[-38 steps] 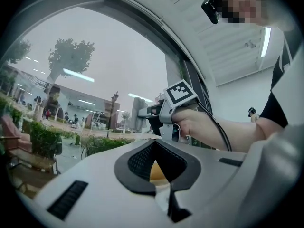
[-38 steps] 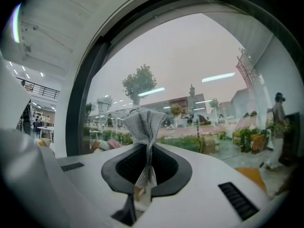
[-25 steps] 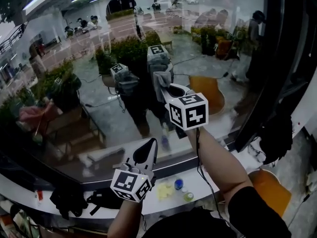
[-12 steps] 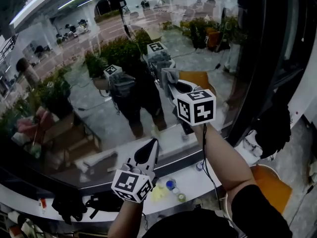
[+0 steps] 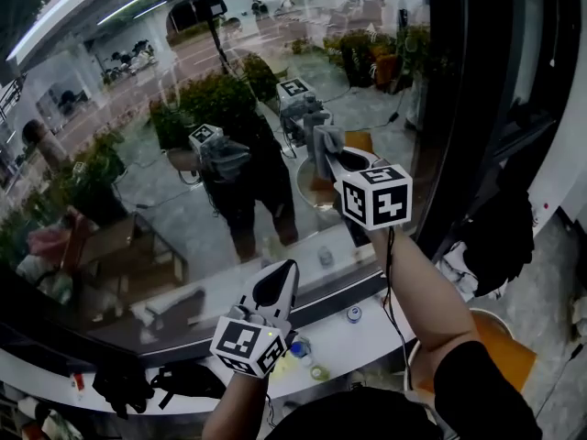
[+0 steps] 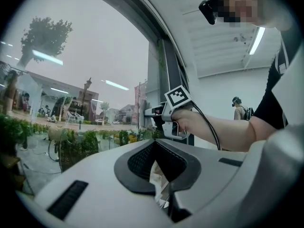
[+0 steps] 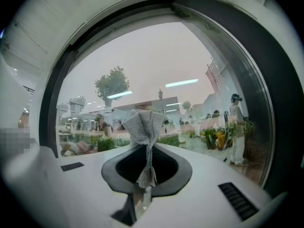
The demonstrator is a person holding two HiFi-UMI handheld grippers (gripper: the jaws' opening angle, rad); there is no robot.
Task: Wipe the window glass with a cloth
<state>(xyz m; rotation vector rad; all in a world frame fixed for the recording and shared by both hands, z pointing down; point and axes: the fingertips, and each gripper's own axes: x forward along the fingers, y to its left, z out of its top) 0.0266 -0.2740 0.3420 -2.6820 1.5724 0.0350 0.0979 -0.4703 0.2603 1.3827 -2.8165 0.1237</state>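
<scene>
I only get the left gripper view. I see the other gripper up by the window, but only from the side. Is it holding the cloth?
Observer: Yes. The right gripper view shows a grey cloth pinched in the right gripper. Its jaws are shut on the cloth, and the bunched end sticks out toward the window glass.
Operator: My left gripper just pinches a white scrap. What's down below it? I only see sky and trees.
Observer: The head view shows a white ledge running under the glass, with a small blue-topped thing sitting on it.
</scene>
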